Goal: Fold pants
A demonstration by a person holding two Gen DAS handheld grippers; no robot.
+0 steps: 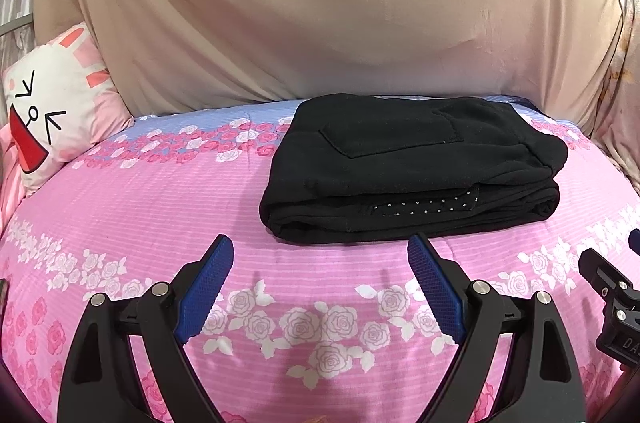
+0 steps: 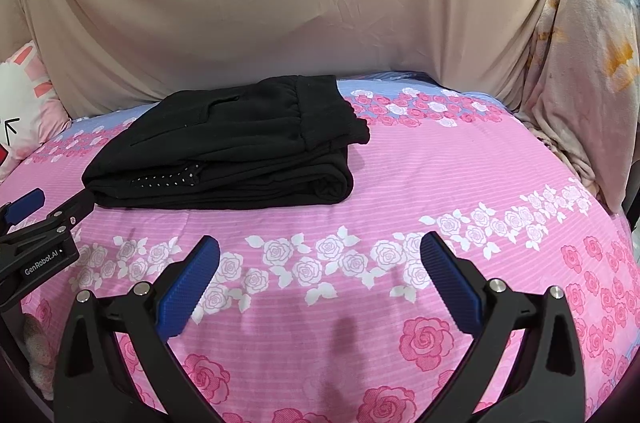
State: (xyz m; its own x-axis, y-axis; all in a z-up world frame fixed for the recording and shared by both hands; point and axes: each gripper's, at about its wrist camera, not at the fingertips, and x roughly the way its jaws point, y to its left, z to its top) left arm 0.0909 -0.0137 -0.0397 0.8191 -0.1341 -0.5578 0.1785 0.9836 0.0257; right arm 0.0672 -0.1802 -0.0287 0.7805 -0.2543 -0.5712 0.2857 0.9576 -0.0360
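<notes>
— Where are the pants?

— The black pants (image 1: 412, 167) lie folded in a stack on the pink rose bedspread (image 1: 160, 207), at one o'clock from my left gripper (image 1: 320, 251) and at eleven o'clock from my right gripper (image 2: 320, 251).

— And your jaws?

— Both pairs spread wide, holding nothing, apart from the stack. A cartoon pillow (image 1: 52, 119) sits at ten o'clock.

We see the folded pants (image 1: 412, 167) lying on the bed (image 1: 160, 207), ahead of our left gripper (image 1: 320, 251) and our right gripper (image 2: 320, 251). A pillow (image 1: 52, 115) sits far left, a draped cloth (image 1: 320, 3) behind.
</notes>
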